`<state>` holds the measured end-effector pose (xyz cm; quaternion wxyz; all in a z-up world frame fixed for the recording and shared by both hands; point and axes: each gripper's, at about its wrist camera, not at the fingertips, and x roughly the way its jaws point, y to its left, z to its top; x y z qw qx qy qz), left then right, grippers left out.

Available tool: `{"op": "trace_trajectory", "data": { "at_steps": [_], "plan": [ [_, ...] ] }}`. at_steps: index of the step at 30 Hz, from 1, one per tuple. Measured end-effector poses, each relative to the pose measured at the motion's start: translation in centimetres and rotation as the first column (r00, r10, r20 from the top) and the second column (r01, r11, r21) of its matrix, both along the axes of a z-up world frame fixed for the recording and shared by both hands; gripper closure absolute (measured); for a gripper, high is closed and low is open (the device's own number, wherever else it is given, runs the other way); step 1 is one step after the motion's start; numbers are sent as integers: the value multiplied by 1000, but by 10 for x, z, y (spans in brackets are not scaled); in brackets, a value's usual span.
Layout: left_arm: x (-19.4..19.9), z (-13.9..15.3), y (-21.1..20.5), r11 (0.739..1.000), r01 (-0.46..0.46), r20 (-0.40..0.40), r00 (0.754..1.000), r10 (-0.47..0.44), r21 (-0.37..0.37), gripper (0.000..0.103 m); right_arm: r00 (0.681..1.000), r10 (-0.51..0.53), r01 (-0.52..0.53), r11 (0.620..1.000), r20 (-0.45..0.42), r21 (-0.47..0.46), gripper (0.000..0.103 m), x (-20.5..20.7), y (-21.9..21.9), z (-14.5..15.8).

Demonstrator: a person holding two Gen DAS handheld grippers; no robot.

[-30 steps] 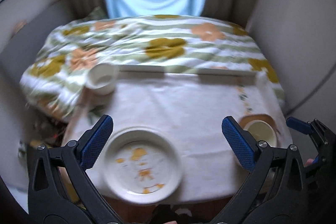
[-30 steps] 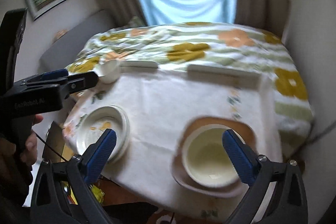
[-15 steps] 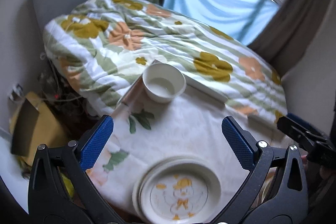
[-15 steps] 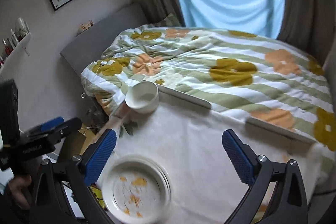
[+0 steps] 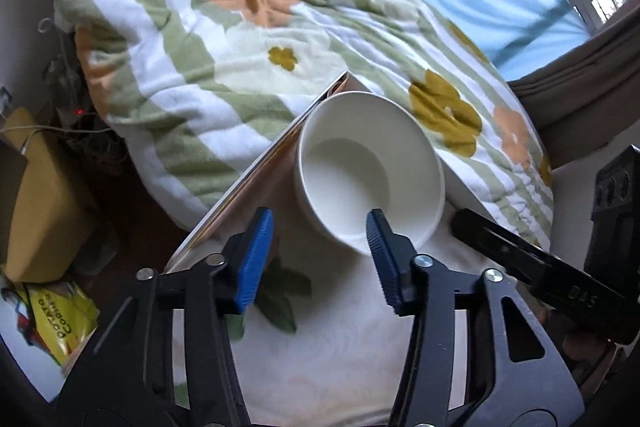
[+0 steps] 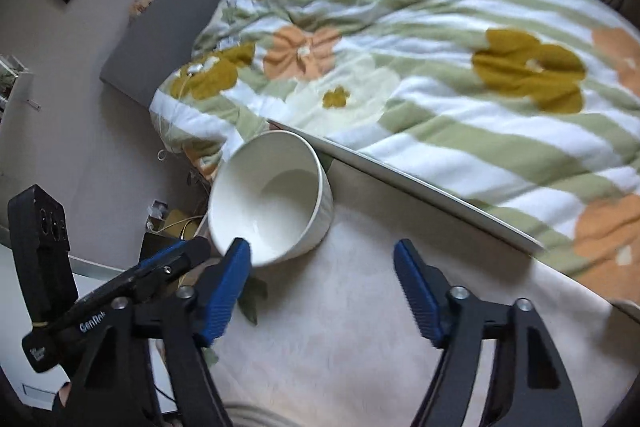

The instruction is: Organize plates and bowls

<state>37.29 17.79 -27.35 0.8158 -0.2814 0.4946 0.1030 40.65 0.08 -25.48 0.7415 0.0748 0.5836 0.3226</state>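
A: Where sat the round white ceramic bowl (image 5: 370, 173)?
B: On the white leaf-printed tablecloth (image 5: 340, 339), by the table's corner; the left gripper (image 5: 316, 259) had just been closing, one blue pad (image 5: 382, 267) overlapping the rim; contact unclear.

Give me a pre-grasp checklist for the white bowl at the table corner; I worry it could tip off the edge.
1. White bowl empty: ok.
2. Bowl upright on the table: ok.
3. Bowl clear of the table edge: not ok, it sits at the corner beside the quilt.
4. Left gripper has room for the rim: ok; jaws have just been closing, nothing pressed between them.
5. Right gripper clear of the bowl: cannot tell; its left finger overlaps the near rim.
6. Grippers clear of each other: ok, close but apart.
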Motion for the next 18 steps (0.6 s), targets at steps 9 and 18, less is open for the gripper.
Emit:
{"op": "trace_trajectory", "data": {
  "at_steps": [9,18],
  "plan": [
    [24,-22,3,999,15,-17,1000,-14,29,78,999,22,-22,1000,-34,-4,72,23,29,-32],
    [27,-17,0,997,34,-12,999,-34,71,79,999,28,-28,1000,-16,-1,84,22,34,-34]
  ]
}}
